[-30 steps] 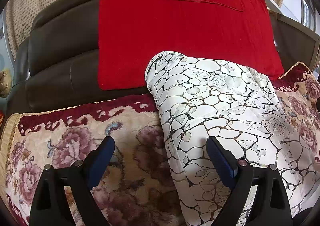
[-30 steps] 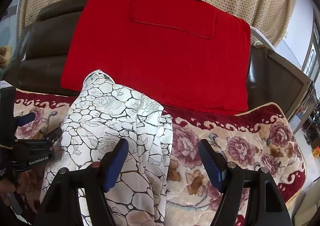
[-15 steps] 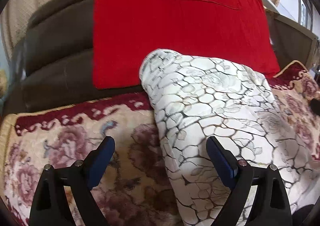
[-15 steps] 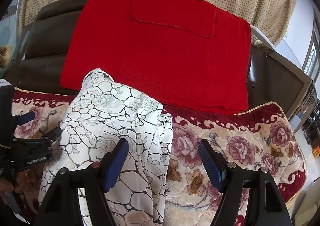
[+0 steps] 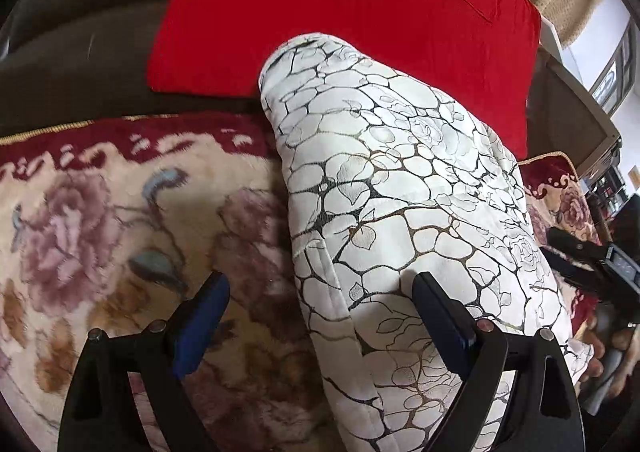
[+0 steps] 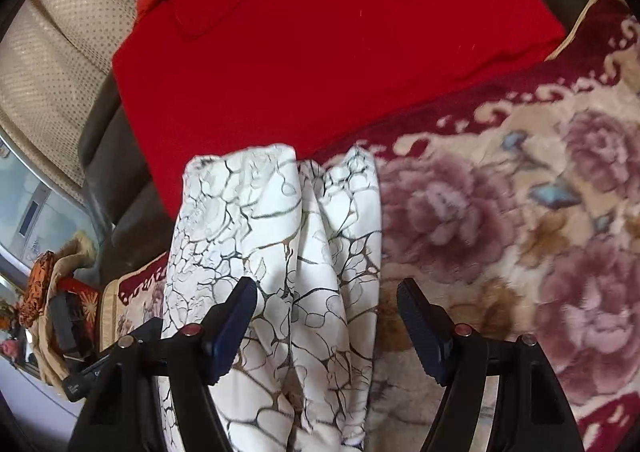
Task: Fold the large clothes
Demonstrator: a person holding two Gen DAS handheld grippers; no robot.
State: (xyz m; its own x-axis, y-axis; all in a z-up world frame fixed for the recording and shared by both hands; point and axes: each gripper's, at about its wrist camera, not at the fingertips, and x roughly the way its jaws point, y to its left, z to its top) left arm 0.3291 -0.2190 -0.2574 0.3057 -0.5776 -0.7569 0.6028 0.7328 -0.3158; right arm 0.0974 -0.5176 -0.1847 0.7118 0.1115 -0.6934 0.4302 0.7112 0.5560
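A white garment with a black crackle and rose print (image 5: 400, 188) lies folded into a long strip on the flowered sofa cover (image 5: 100, 220), its far end against a red cushion (image 5: 340, 4). My left gripper (image 5: 320, 308) is open over the garment's left edge, empty. In the right wrist view the garment (image 6: 280, 252) lies in folds between and left of the fingers. My right gripper (image 6: 326, 316) is open over its right edge, empty.
The dark leather sofa back (image 5: 80, 32) rises behind the cushion (image 6: 320, 52). The flowered cover (image 6: 520, 232) spreads to the right of the garment. The right gripper's body shows at the right in the left wrist view (image 5: 592, 264).
Both grippers have moved closer to the garment and tilted; the right wrist view has rolled sharply. Both stay open. The garment has not visibly moved.
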